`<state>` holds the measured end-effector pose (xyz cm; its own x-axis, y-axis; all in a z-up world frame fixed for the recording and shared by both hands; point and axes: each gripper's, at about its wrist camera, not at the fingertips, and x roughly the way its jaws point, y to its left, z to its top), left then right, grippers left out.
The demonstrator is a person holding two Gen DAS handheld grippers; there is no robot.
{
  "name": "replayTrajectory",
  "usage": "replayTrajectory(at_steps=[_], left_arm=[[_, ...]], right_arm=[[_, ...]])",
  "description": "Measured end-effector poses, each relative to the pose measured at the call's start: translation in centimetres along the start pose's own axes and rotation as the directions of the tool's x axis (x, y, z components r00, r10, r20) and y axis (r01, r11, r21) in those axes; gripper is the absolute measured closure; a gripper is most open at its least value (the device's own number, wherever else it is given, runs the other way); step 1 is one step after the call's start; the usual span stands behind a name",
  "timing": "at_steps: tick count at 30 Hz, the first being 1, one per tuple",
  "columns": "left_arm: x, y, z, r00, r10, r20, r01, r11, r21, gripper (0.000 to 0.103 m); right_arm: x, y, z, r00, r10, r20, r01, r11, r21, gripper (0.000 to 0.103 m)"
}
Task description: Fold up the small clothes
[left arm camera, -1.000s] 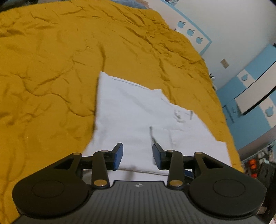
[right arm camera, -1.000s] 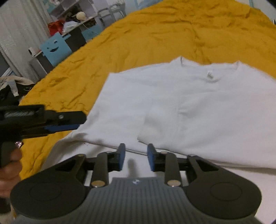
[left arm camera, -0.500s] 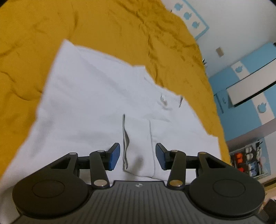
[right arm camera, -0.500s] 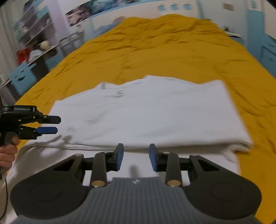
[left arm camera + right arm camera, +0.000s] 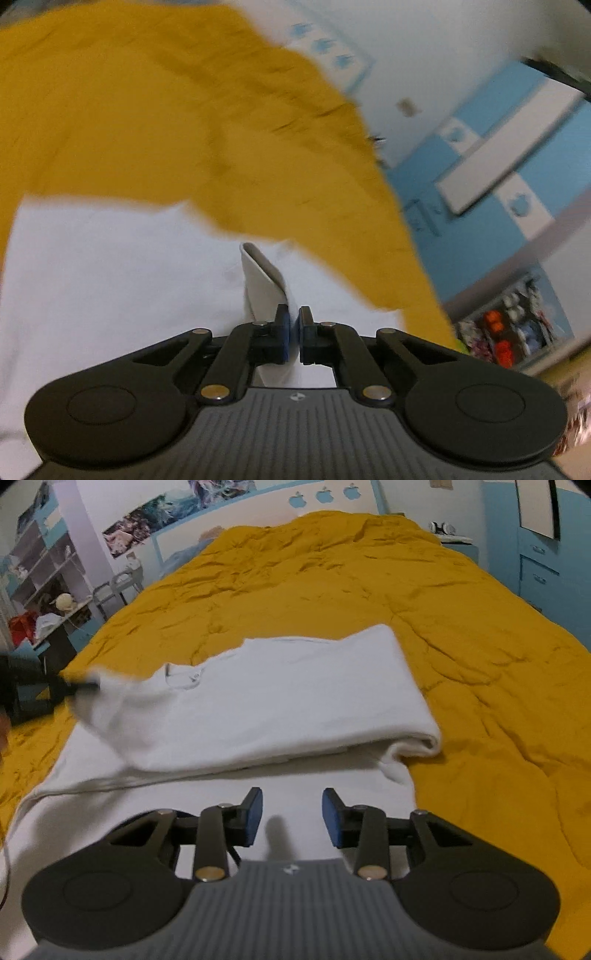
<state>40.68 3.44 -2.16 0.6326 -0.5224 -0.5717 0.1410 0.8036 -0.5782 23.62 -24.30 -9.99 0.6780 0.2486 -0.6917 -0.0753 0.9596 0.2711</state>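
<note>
A white shirt (image 5: 280, 701) lies partly folded on the yellow bedspread (image 5: 369, 579), its collar toward the left. In the left wrist view my left gripper (image 5: 294, 326) is shut on a raised fold of the white shirt (image 5: 264, 284), lifted off the flat part. In the right wrist view the left gripper (image 5: 79, 683) shows at the far left, holding the shirt's left edge up. My right gripper (image 5: 291, 810) is open and empty, just above the shirt's near flat layer, in front of the folded edge.
The yellow bedspread (image 5: 147, 110) extends all round the shirt. A blue cabinet (image 5: 546, 568) stands at the right of the bed. Shelves and a cluttered desk (image 5: 48, 602) stand at the left. A shelf with toys (image 5: 509, 332) shows in the left wrist view.
My left gripper has closed on a fold of the shirt and lifted it; its view is now blurred by motion. My right gripper stays open and has shifted slightly over the shirt.
</note>
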Motion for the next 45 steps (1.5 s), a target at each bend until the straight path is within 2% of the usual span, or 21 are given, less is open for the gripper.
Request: replayTrajectory(at_steps=[2,7,10,13,15,17,22,25,30,33,37,42,45], left_arm=[[-0.4,-3.6,1.8,0.999,-0.042,0.018,0.041,0.998,0.047,0.100],[-1.8,-12.6,4.8,0.986,-0.150,0.068,0.136,0.974,0.181,0.100],[-3.6,-15.7,5.4,0.972,-0.206,0.109,0.176,0.956,0.236,0.100],[-6.1,-16.5,6.0,0.960,-0.222,0.167,0.173,0.949,0.265,0.100],[-8.1,-15.5,6.3,0.954,-0.208,0.215,0.147,0.952,0.268,0.100],[-9.0,-13.8,6.6,0.957,-0.165,0.238,0.104,0.962,0.251,0.100],[-9.6,-6.5,6.3,0.971,0.031,0.235,-0.067,0.987,0.147,0.100],[-9.0,-0.8,4.7,0.971,0.154,0.181,-0.167,0.984,0.057,0.100],[-6.5,8.6,1.4,0.943,0.332,0.035,-0.327,0.940,-0.098,0.100],[-4.8,12.8,-0.6,0.936,0.350,-0.038,-0.352,0.922,-0.161,0.100],[-3.5,16.0,-3.0,0.925,0.365,-0.105,-0.379,0.908,-0.178,0.099],[-2.9,15.6,-3.2,0.918,0.387,-0.089,-0.396,0.911,-0.118,0.090],[-3.3,15.1,-2.8,0.912,0.401,-0.089,-0.409,0.908,-0.094,0.085]], right_arm=[[0.4,0.8,0.4,1.000,0.024,0.011,-0.024,0.999,-0.027,0.078],[2.1,2.4,1.8,0.996,0.078,0.043,-0.076,0.996,-0.047,0.080],[3.7,2.6,2.8,0.996,0.074,0.056,-0.072,0.997,-0.041,0.080],[5.1,1.5,3.7,0.998,0.020,0.067,-0.019,1.000,-0.009,0.081],[5.5,-0.1,4.1,0.997,-0.031,0.076,0.028,0.999,0.045,0.080],[5.5,-1.5,4.1,0.996,-0.058,0.073,0.051,0.995,0.086,0.081],[5.3,-2.3,2.8,0.998,-0.054,0.028,0.052,0.994,0.092,0.081],[5.8,-2.2,2.1,0.999,-0.054,0.002,0.054,0.995,0.082,0.083],[5.8,-2.2,1.3,0.996,-0.090,-0.012,0.091,0.993,0.081,0.085],[5.9,-2.1,1.4,0.994,-0.104,-0.030,0.106,0.992,0.066,0.086],[5.2,-2.4,1.2,0.991,-0.120,-0.064,0.123,0.991,0.054,0.085],[2.2,-2.6,1.4,0.990,-0.114,-0.085,0.119,0.991,0.063,0.084],[0.2,-2.5,2.3,0.992,-0.108,-0.065,0.112,0.992,0.058,0.084]])
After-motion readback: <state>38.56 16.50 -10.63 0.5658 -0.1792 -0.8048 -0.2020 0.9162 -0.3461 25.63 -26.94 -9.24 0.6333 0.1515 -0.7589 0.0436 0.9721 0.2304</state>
